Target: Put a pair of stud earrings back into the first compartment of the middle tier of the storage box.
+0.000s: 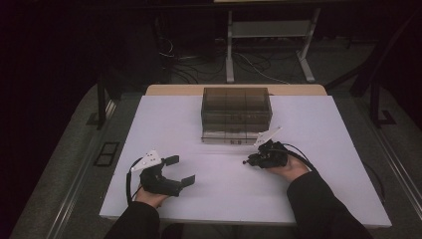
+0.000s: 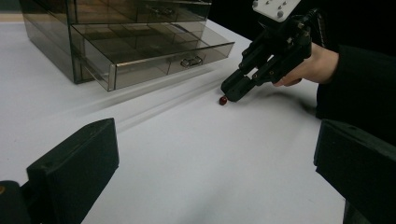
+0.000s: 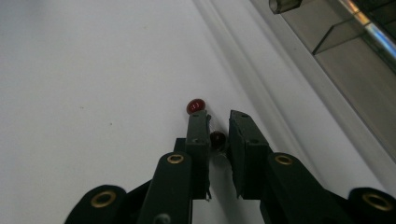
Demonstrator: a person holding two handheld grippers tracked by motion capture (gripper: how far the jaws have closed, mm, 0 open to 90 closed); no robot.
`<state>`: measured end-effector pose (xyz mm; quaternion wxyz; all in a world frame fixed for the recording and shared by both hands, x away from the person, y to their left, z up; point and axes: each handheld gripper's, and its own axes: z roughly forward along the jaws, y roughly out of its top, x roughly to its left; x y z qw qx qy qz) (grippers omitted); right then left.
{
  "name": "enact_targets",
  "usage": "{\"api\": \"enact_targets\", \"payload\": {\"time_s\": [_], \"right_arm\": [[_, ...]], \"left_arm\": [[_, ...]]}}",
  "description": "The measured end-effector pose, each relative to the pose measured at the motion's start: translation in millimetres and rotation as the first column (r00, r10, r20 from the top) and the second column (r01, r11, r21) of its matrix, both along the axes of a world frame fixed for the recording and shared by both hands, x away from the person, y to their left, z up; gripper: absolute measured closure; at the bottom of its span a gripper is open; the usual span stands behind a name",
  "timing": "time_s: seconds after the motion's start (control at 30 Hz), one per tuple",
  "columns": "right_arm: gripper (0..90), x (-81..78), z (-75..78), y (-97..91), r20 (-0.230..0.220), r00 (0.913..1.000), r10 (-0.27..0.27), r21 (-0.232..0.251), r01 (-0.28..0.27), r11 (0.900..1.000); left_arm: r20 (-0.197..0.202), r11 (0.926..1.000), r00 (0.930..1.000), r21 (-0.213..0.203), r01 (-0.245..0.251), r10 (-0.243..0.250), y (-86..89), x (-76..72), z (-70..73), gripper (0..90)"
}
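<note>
Two small, glossy, dark red beads lie on the white table [image 1: 214,199]: one bead [image 3: 196,106] sits bare just past the tip of the right gripper's left-hand jaw in the right gripper view, and a second bead [image 3: 217,138] sits between that gripper's two jaws, which stand narrowly apart around it; whether they actually press on it cannot be told. In the high view the right gripper [image 1: 247,161] is at centre right, tilted down to the surface just below the front of a smoky transparent drawer cabinet [image 1: 236,114], which stands at upper centre near the table's far edge. In the left gripper view the cabinet's lower drawer [image 2: 154,53] is pulled out, its front with a small metal handle close to the right gripper [image 2: 232,91] and the bead on the table [image 2: 223,100]. The left gripper [image 1: 183,170] rests at lower left of the high view, jaws spread wide and released, well apart from the beads. Wide bare white surface lies between the two grippers and along the near edge.
</note>
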<state>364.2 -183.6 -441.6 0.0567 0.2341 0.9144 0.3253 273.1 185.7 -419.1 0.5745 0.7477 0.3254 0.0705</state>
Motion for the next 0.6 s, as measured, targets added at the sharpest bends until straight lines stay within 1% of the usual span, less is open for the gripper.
{"api": "enact_targets", "payload": {"time_s": [0.07, 0.13, 0.17, 0.2, 0.27, 0.33, 0.37, 0.4, 0.47, 0.53, 0.6], "right_arm": [[77.4, -0.3, 0.5, -0.4, -0.017, 0.9998, -0.007, 0.008, 0.008, 0.9999], [77.5, 0.6, 1.0, -2.0, -0.015, 0.9999, -0.008, 0.000, 0.008, 1.0000], [77.5, 0.1, 1.7, -2.4, -0.029, 0.9995, -0.011, 0.010, 0.012, 0.9999], [77.5, 0.4, 2.2, -3.5, -0.028, 0.9995, -0.012, 0.008, 0.012, 0.9999], [77.5, -0.1, 4.7, -5.0, -0.044, 0.9989, -0.012, 0.022, 0.013, 0.9997], [77.4, -0.2, 7.2, -6.4, -0.048, 0.9987, -0.016, 0.031, 0.018, 0.9994], [77.4, -0.2, 11.6, -7.4, -0.055, 0.9984, -0.012, 0.031, 0.014, 0.9994], [77.4, -0.2, 11.6, -7.4, -0.055, 0.9984, -0.012, 0.031, 0.014, 0.9994], [77.4, 0.6, 16.6, -8.2, -0.054, 0.9985, 0.001, 0.033, 0.001, 0.9995], [77.4, 0.7, 22.5, -8.0, -0.064, 0.9980, -0.001, 0.041, 0.003, 0.9992], [77.3, 2.1, 27.7, -8.4, -0.054, 0.9985, 0.013, 0.037, -0.011, 0.9992]], "left_arm": [[0.000, 1.0000, 1.0000, 0.002, 0.001, -0.001, 0.2, 0.2, -0.1, 0.0], [-0.001, 1.0000, 1.0000, 0.002, 0.000, 0.000, 0.2, 0.3, -0.2, 0.0], [-0.003, 1.0000, 1.0000, 0.000, -0.001, 0.001, 0.1, 0.2, -0.3, 0.0], [-0.002, 1.0000, 1.0000, 0.002, 0.000, 0.000, 0.2, 0.3, -0.3, 0.0], [-0.003, 1.0000, 1.0000, 0.002, 0.001, -0.001, 0.1, 0.4, -0.4, 0.0], [-0.003, 1.0000, 1.0000, 0.003, 0.001, -0.001, 0.0, 0.3, -0.5, 0.0], [-0.004, 1.0000, 1.0000, 0.003, 0.001, -0.001, 0.0, 0.3, -0.5, 0.0], [-0.004, 1.0000, 1.0000, 0.002, 0.001, -0.001, 0.0, 0.3, -0.5, 0.0], [-0.004, 1.0000, 1.0000, 0.002, 0.000, 0.000, 0.0, 0.2, -0.4, 0.0], [-0.003, 1.0000, 1.0000, -0.002, -0.002, 0.002, 0.0, 0.0, -0.4, 0.0], [-0.004, 1.0000, 1.0000, -0.003, -0.002, 0.002, 0.2, 0.0, -0.3, 0.0]]}}
